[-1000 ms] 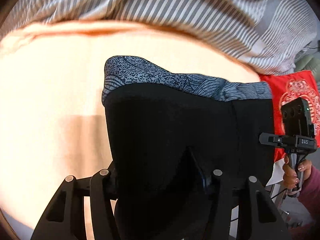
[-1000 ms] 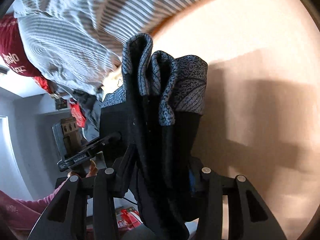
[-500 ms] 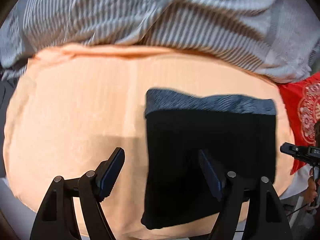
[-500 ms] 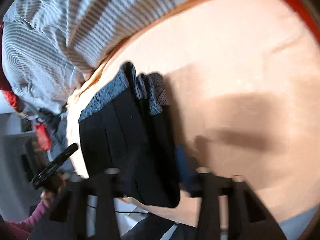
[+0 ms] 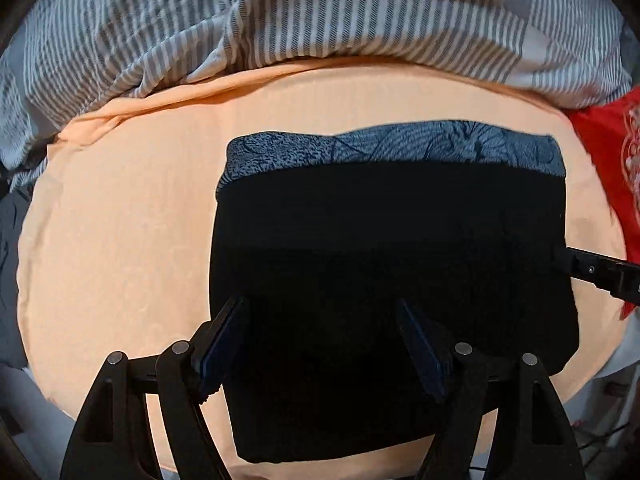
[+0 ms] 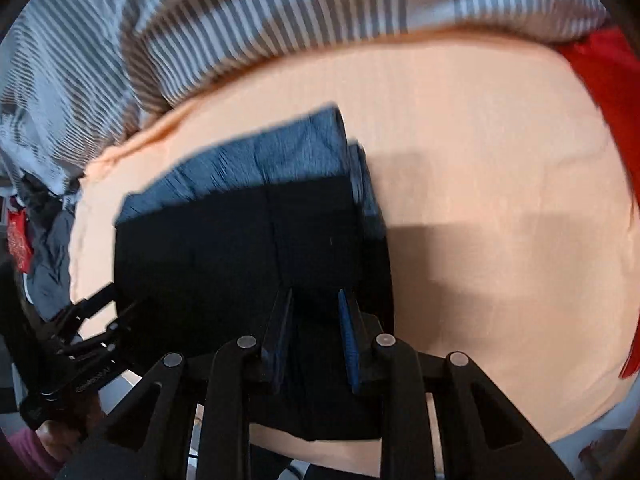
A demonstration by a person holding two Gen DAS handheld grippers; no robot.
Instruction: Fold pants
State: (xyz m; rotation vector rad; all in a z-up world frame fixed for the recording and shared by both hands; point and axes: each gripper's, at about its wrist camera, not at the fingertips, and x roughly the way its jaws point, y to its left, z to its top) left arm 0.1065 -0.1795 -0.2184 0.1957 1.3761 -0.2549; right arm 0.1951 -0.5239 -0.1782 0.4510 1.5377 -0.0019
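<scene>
The black pants (image 5: 384,264) lie folded into a flat rectangle on the peach bed sheet (image 5: 120,208), with the grey-blue patterned waistband (image 5: 392,146) along the far edge. They also show in the right wrist view (image 6: 248,248). My left gripper (image 5: 320,320) is open and empty, hovering above the near edge of the pants. My right gripper (image 6: 316,312) has its jaws parted a little over the pants' near right edge, with nothing held between them. The right gripper's tip shows at the right of the left wrist view (image 5: 600,272). The left gripper shows at the left of the right wrist view (image 6: 80,348).
A grey-and-white striped duvet (image 5: 320,16) is bunched along the far side of the bed. A red cloth (image 5: 612,148) lies at the right edge. Dark clothes (image 6: 44,240) hang off the bed's left end. The sheet's near edge drops off just behind the pants.
Both grippers let go of the pants and pulled back and up. The pants, held bunched a second ago, now lie flat on the sheet.
</scene>
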